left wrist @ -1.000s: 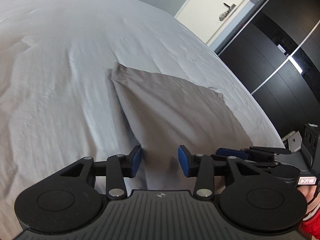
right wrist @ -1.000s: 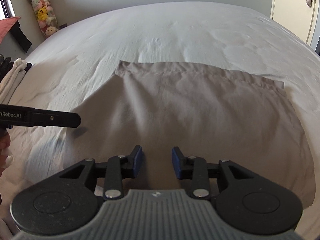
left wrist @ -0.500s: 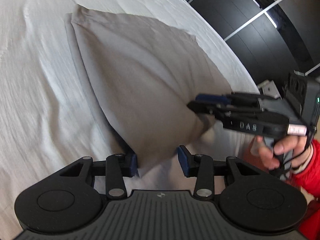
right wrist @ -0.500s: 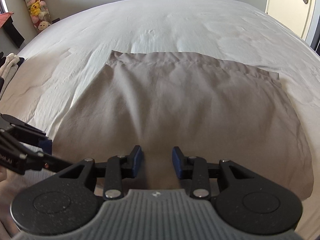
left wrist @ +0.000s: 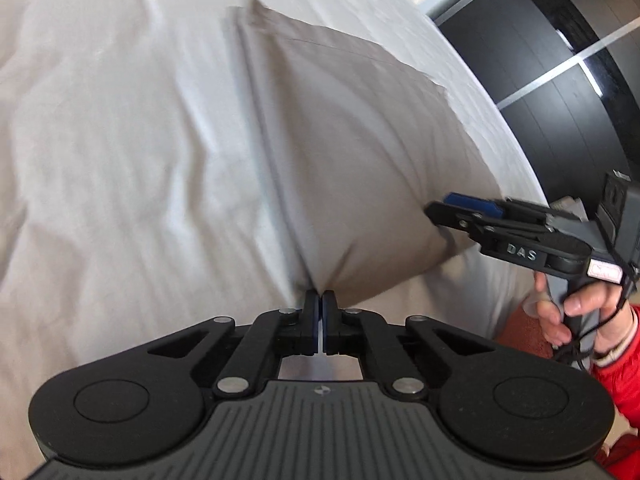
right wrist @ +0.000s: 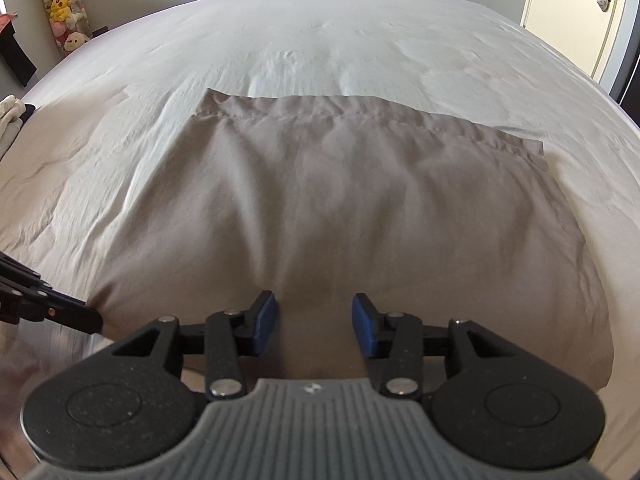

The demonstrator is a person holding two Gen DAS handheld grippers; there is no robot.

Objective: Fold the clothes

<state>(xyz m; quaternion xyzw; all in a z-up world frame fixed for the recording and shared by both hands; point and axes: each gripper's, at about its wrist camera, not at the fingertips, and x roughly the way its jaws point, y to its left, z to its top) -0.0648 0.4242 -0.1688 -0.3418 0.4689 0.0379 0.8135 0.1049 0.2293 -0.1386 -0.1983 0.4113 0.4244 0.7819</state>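
Nearest in the left wrist view, the left gripper (left wrist: 319, 300) has its fingers pressed together on the near corner of the taupe pillowcase (left wrist: 360, 152), and the cloth puckers into a tight gather right at the tips. Just to the right of it, the right gripper (left wrist: 448, 210) reaches in from the side, held by a hand (left wrist: 568, 312) in a red sleeve (left wrist: 616, 364); its tip touches the near right part of the same cloth, which sags in a soft fold there.

In the right wrist view, the right gripper's blue fingers (right wrist: 264, 322) stand apart and are opening, with the pillowcase's near edge lying in the gap between them; the pads do not press on the cloth. The left gripper's black tip shows at the lower left, at the fabric's near left corner.

Beyond the grippers, the pillowcase lies spread on the bed (right wrist: 320, 32), over a pale grey sheet, its hemmed far edge straight and slightly rumpled. Farther off, a column of plush toys (right wrist: 64, 4) hangs at the far left corner, a cream door (right wrist: 572, 12) stands at the far right, and a black wardrobe (left wrist: 560, 92) flanks the bed.
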